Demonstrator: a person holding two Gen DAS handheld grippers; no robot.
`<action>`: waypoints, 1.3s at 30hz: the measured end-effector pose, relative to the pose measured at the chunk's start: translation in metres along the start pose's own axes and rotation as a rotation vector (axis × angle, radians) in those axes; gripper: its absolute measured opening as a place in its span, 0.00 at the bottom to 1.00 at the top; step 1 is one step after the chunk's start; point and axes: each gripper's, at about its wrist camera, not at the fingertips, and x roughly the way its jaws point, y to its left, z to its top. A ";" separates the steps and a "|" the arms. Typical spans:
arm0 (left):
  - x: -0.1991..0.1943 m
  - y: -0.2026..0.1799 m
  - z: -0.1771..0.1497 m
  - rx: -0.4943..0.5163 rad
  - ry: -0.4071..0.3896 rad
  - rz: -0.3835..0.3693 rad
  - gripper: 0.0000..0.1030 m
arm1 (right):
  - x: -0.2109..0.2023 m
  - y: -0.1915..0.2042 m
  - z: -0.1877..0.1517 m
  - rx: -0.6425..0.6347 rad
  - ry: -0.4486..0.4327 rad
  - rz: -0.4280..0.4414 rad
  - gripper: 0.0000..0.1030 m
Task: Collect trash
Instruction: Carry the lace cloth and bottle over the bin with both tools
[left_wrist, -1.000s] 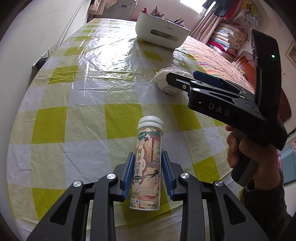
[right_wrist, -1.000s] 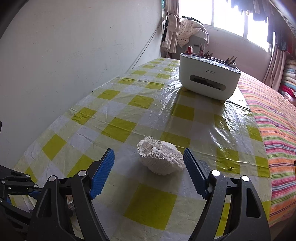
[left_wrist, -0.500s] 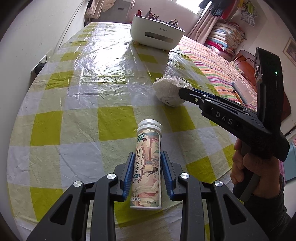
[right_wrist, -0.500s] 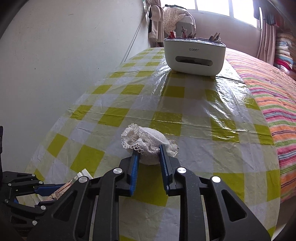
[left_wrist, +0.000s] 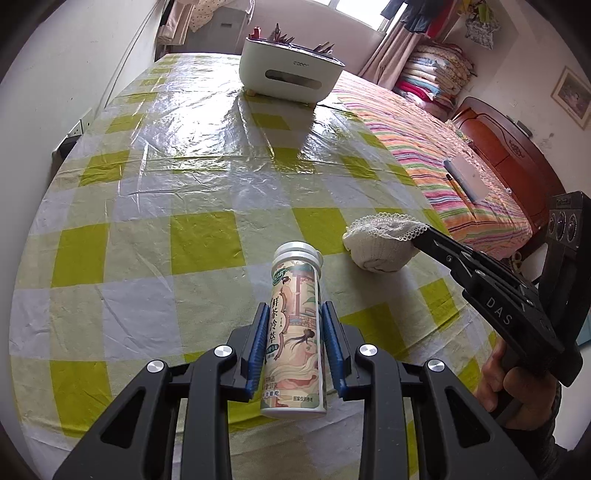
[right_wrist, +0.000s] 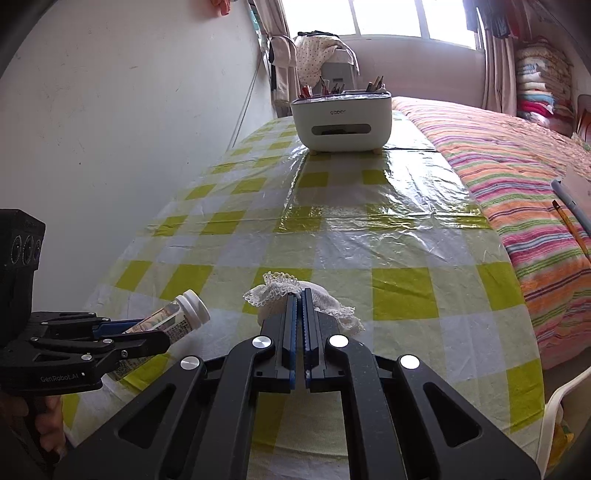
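Note:
My left gripper is shut on a tall printed drink bottle with a white cap, held above the checked tablecloth. The bottle also shows in the right wrist view, tilted in the left gripper. My right gripper is shut on a crumpled white lace-edged cloth and holds it just above the table. In the left wrist view the cloth hangs at the tip of the right gripper, to the right of the bottle.
A white organiser box with pens stands at the far end of the table; it also shows in the right wrist view. A striped blanket covers the bed on the right, with a pencil on it. A wall runs along the left.
My right gripper closed on the white cloth and drew it back toward the near edge. My left gripper kept hold of the bottle and lifted slightly.

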 end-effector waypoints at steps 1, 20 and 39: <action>0.000 -0.001 -0.001 0.002 0.000 0.001 0.28 | -0.002 -0.001 -0.003 0.006 -0.002 0.000 0.02; -0.005 -0.060 -0.009 0.148 -0.067 0.023 0.28 | -0.056 -0.039 -0.032 0.139 -0.095 -0.037 0.02; 0.010 -0.133 -0.018 0.279 -0.054 -0.042 0.28 | -0.111 -0.093 -0.064 0.308 -0.205 -0.164 0.02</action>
